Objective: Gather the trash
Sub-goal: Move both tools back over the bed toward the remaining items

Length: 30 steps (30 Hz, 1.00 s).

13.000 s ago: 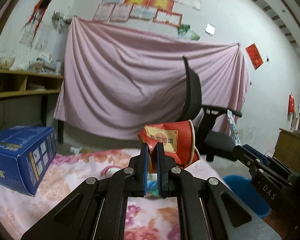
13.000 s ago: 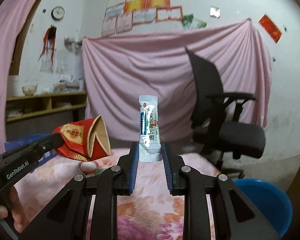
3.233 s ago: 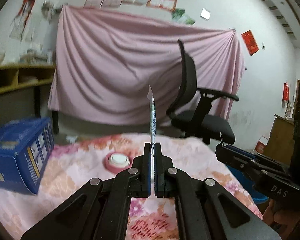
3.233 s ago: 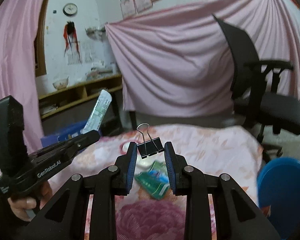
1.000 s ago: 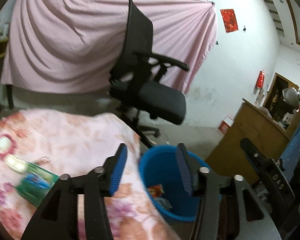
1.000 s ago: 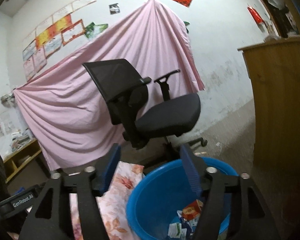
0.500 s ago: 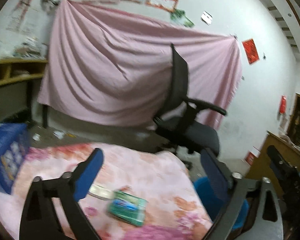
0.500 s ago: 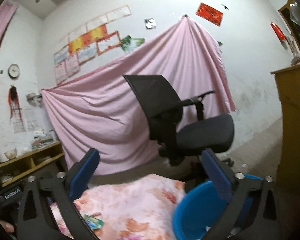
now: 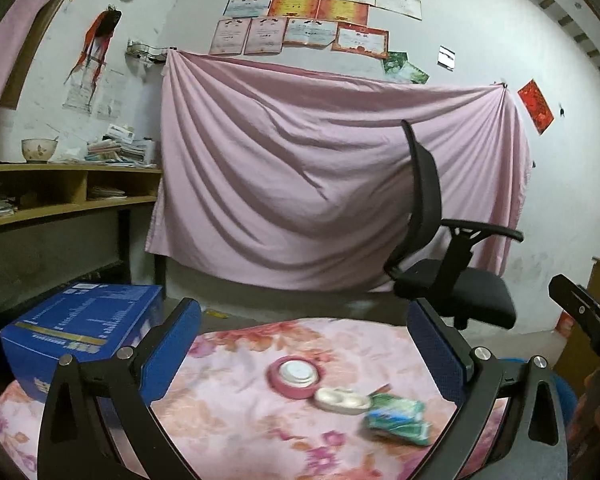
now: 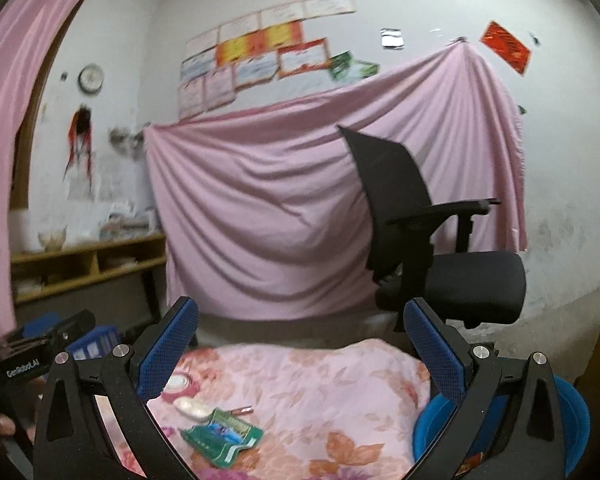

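Your left gripper (image 9: 304, 344) stands with its blue-padded jaws spread wide and nothing between them, held above the floral cloth (image 9: 236, 396) of the table. Just ahead of it, between the two pads (image 9: 172, 350), sits a round pink-rimmed lid (image 9: 297, 373); touching its right side lies a white oval case (image 9: 342, 399), and just right of that a green wrapper (image 9: 398, 420), blurred, close under the right pad. Off to the left of the left pad a blue carton (image 9: 80, 320) rests on the cloth's corner. At the far right edge you see the nose of your other tool and, low behind the right finger, a sliver of the blue bin (image 9: 565, 394). Your right gripper (image 10: 300, 344) is likewise spread wide and empty over the same cloth (image 10: 320, 384). Low and left of centre, just inside its left pad (image 10: 168, 346), lies the green wrapper (image 10: 222, 436), flat on the cloth, with the white case (image 10: 192, 407) just beyond it and the pink-rimmed lid (image 10: 179, 383) partly hidden behind the left pad. The blue bin (image 10: 568, 428) shows behind the right finger, beside the table's right edge, below the cloth level; some scraps show at its bottom. Far ahead of both tools a black office chair (image 10: 420, 248) stands before a pink sheet (image 10: 260, 220) hung on the wall. The left tool's black body (image 10: 40, 356) shows at the left edge of the right view.
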Each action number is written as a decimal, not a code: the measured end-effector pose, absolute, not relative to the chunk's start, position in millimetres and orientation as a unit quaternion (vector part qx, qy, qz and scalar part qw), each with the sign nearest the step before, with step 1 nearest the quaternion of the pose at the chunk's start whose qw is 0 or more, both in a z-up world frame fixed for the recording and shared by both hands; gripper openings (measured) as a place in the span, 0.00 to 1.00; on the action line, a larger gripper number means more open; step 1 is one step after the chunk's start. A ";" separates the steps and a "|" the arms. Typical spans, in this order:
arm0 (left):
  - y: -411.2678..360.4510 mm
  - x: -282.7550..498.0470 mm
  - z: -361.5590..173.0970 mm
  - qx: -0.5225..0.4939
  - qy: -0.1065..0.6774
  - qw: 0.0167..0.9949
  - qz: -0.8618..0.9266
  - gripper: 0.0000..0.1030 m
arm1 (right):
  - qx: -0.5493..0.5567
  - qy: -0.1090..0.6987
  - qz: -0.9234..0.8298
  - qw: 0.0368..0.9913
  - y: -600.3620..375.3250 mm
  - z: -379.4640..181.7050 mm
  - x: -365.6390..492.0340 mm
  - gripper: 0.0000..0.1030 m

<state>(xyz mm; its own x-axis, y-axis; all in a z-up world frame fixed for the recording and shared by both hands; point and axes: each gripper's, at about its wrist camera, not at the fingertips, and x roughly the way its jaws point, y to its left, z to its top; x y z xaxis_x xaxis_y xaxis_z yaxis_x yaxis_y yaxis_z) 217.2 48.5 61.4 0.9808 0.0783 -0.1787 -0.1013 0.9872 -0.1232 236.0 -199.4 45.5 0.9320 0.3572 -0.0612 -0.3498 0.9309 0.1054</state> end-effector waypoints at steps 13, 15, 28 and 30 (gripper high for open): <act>70.2 231.0 25.2 -0.024 0.130 0.990 0.050 0.98 | -0.039 0.141 0.221 0.964 -150.7 10.5 258.6 1.00; 72.1 237.6 22.9 -0.023 0.149 0.987 0.054 0.98 | -0.050 0.177 0.226 0.957 -145.6 4.6 267.9 1.00; 84.0 296.1 -5.8 -0.034 0.294 0.954 0.045 0.98 | -0.093 0.354 0.266 0.892 -117.8 -38.9 301.7 1.00; 85.1 305.1 -11.8 -0.037 0.312 0.948 0.042 0.98 | -0.098 0.369 0.270 0.884 -112.1 -43.4 307.1 1.00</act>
